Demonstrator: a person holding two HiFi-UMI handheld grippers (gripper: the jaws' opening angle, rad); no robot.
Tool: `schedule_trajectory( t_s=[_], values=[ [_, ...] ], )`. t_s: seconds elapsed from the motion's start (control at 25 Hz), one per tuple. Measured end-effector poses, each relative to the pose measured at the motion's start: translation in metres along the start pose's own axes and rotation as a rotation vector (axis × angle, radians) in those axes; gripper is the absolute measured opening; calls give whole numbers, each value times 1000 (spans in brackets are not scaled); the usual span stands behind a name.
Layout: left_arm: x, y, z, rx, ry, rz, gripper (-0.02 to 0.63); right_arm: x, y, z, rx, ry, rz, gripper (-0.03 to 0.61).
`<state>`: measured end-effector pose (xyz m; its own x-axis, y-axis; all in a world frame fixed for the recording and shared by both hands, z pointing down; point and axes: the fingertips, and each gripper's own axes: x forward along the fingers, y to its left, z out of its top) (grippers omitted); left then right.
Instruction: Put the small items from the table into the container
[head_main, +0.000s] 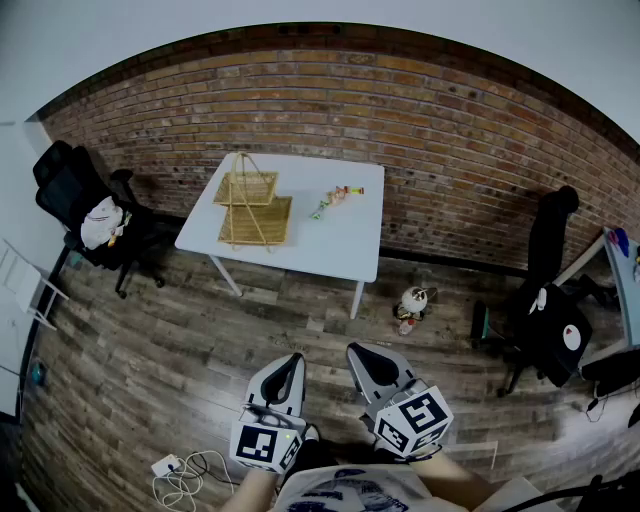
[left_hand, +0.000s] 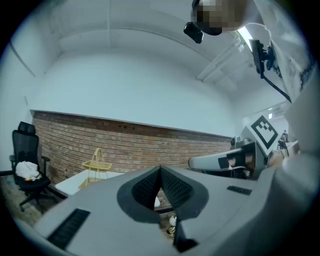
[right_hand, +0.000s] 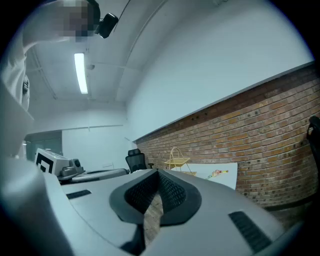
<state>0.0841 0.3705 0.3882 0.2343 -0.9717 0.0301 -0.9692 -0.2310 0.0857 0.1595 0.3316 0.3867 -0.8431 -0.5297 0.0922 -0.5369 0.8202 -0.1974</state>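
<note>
A white table (head_main: 340, 250) stands far ahead against the brick wall. On its left part is a yellow two-tier wire basket (head_main: 250, 205), and a few small colourful items (head_main: 336, 197) lie to the basket's right. My left gripper (head_main: 293, 358) and right gripper (head_main: 358, 350) hang side by side close to my body, over the wooden floor and well short of the table. Both point level. The left gripper (left_hand: 160, 170) has its jaws together with nothing between them. The right gripper (right_hand: 158, 172) is likewise shut and empty. The right gripper view shows the basket (right_hand: 176, 161) and the items (right_hand: 216, 173) in the distance.
A black office chair with a white cloth (head_main: 85, 215) stands left of the table, and a white folding frame (head_main: 25, 280) is further left. A small toy (head_main: 412, 303) sits on the floor by the table's right leg. Another black chair with a bag (head_main: 550, 320) is at right. Cables (head_main: 180, 480) lie near my feet.
</note>
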Motion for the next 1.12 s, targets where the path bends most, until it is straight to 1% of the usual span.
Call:
schedule_trajectory(
  t_s=[0.12,0.32,0.4,0.52,0.72,0.92,1.12],
  values=[
    [-28,-35,-2,21,19,49,46,-50,6,-3,-18,-8,8,18],
    [-61,-94,-5,16,-1,204,46,-116,2,-5,-37,-2,72,18],
    [-72,-118,-6,24,3,238,46,-139,4,-10,-27,5,86,18],
    [-84,-141,-9,32,19,258,46,-163,11,-13,-21,2,112,18],
    [-96,-162,-14,28,36,268,46,-186,17,-16,-1,6,134,18],
    [-91,-182,-11,32,34,281,46,-204,1,-15,14,4,139,18],
    [-88,-192,-4,50,16,292,46,-206,-7,-12,37,-3,149,18]
  ],
)
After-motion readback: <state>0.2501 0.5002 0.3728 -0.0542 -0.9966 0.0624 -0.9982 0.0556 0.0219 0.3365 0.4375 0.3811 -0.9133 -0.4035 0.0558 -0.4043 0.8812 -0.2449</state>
